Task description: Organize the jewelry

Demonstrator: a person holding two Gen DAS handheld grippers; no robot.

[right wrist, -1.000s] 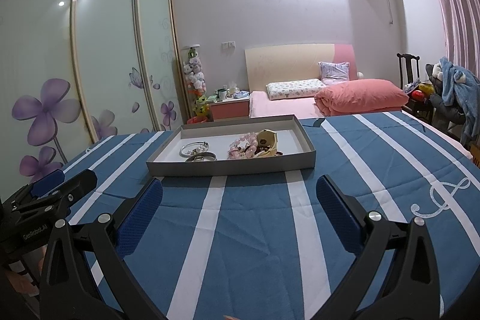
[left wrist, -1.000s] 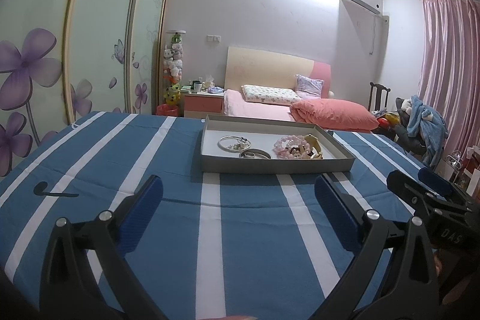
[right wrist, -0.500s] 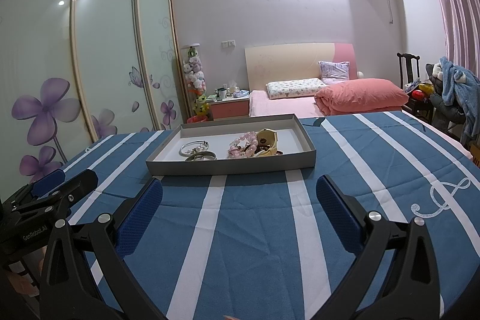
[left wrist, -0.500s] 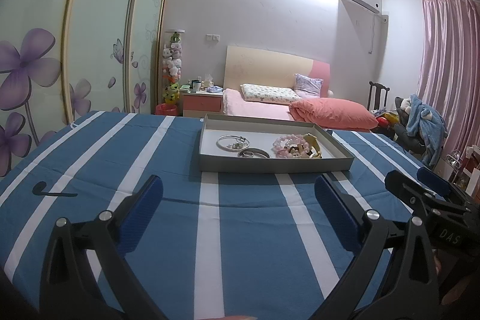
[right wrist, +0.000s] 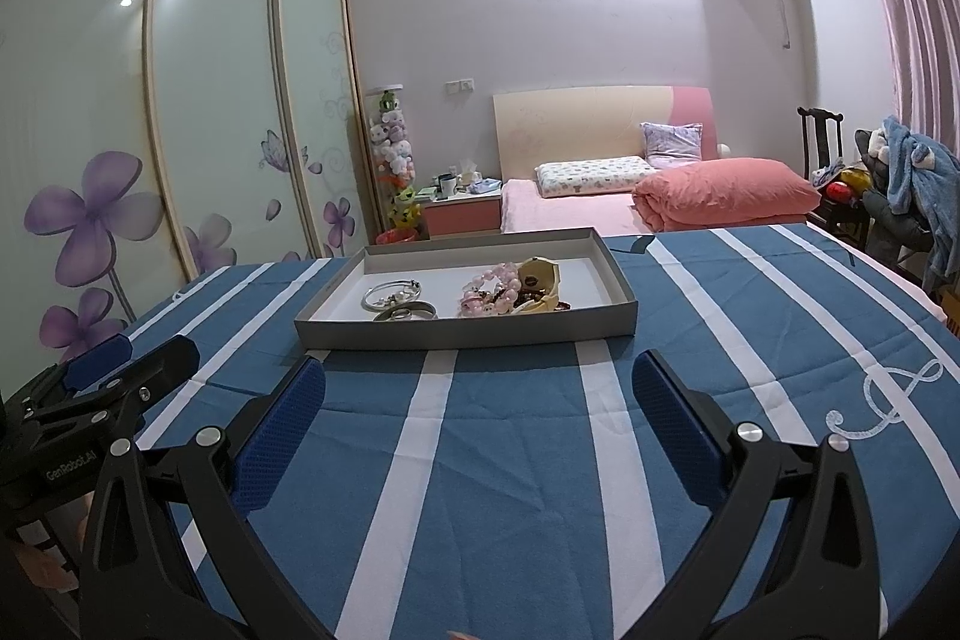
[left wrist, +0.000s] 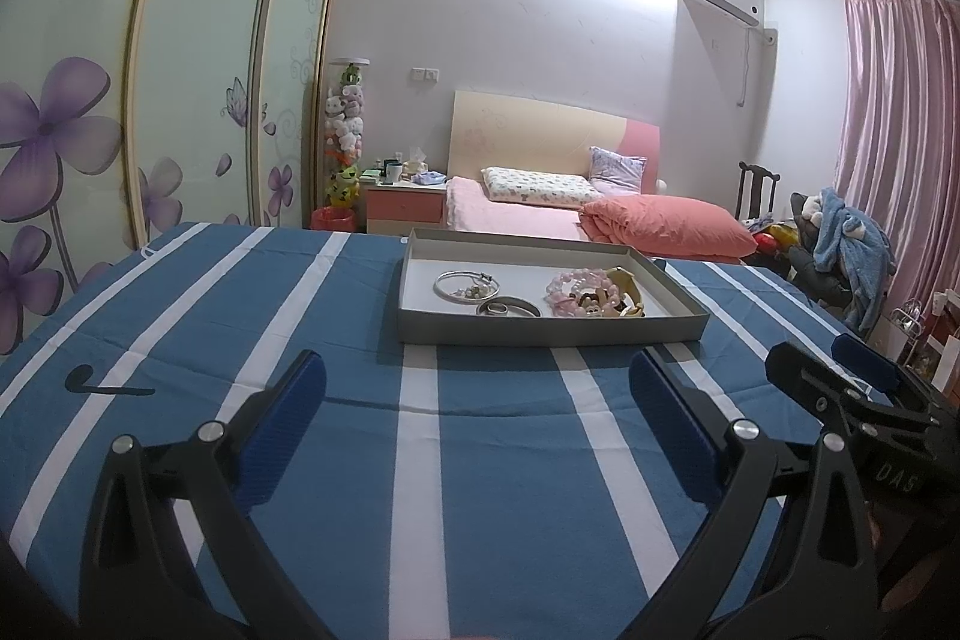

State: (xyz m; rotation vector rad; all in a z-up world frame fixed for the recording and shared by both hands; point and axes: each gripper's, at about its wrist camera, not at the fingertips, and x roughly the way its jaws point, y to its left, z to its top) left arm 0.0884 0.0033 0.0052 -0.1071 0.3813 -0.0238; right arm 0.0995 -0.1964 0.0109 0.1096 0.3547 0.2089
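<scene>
At the centre of both wrist views, just above mid-frame, a shallow grey tray (left wrist: 552, 331) sits on a blue-and-white striped cloth (left wrist: 504, 460), and all the jewelry lies inside it: a thin silver bangle with charms (left wrist: 467, 285) toward the left, a wider silver band (left wrist: 507, 307) just in front of it, and a tangle of pink beads (left wrist: 575, 293) touching a cream-yellow piece (left wrist: 627, 289) toward the right. The left gripper (left wrist: 477, 388) fills the lower part of its view with its 2 blue-padded jaws spread wide apart and nothing between them; the right gripper (right wrist: 478, 388) is the same, jaws apart and empty. Both hang over the cloth, short of the tray's near wall. This layout fits either jewelry waiting to be sorted or pieces already gathered into the tray, so no single move is certain. If a piece is to be lifted, the 2 silver rings look easiest, being apart from the heap; closing on a rim from above should work, while the beads look likely to drag the cream-yellow piece along unless 1 gripper steadies it.
</scene>
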